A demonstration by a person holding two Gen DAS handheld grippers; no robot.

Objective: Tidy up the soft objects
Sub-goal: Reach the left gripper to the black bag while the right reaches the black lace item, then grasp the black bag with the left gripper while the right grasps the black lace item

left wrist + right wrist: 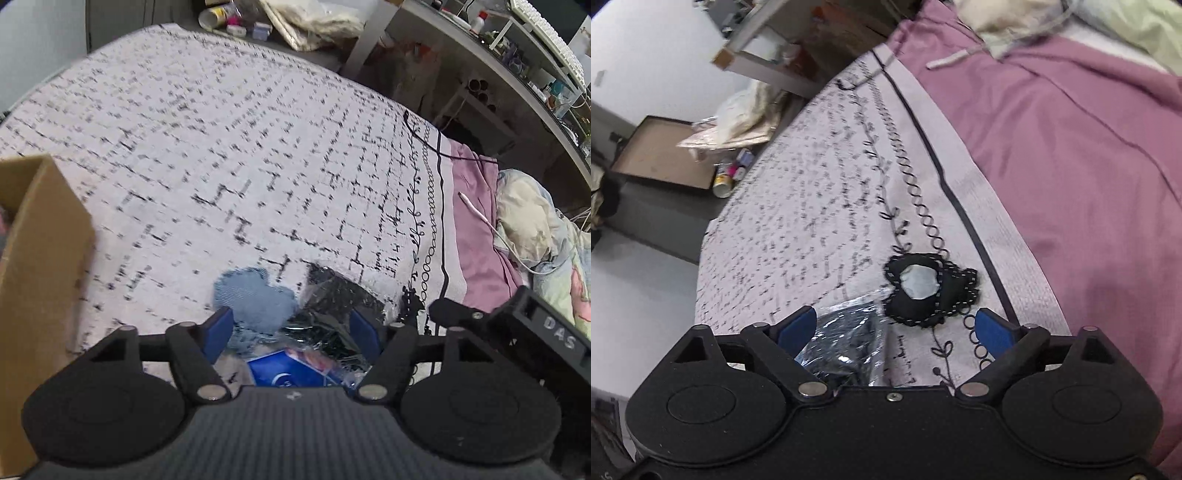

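Three soft things lie on the bed: one pale blue knitted heart-shaped pad point(255, 301), one black fabric pouch with a grey patch and dashed white stitching point(929, 290), and one crinkly clear plastic bag holding dark cloth point(332, 299). A fourth item, a blue printed packet point(286, 371), sits just under the left claw point(291, 328). All rest on the white bedspread with a black broken-grid pattern point(221, 147), near its looped-border edge, beside the mauve sheet point(1071, 166).

The left claw hangs spread wide over the blue heart and the plastic bag, its blue pads point(221, 328) apart and gripping nothing. The right claw point(895, 328) is likewise spread, empty, with the plastic bag point(849, 336) by its left pad and the black pouch just ahead between the fingers.

Only the left view shows the blue heart, the blue packet, one brown cardboard box point(40, 258) standing at the left and the right tool's black body point(517, 325). Only the right view shows the black pouch clearly, plus one open brown suitcase point(661, 151) on the floor. Both views catch one white cable point(491, 225) on the sheet
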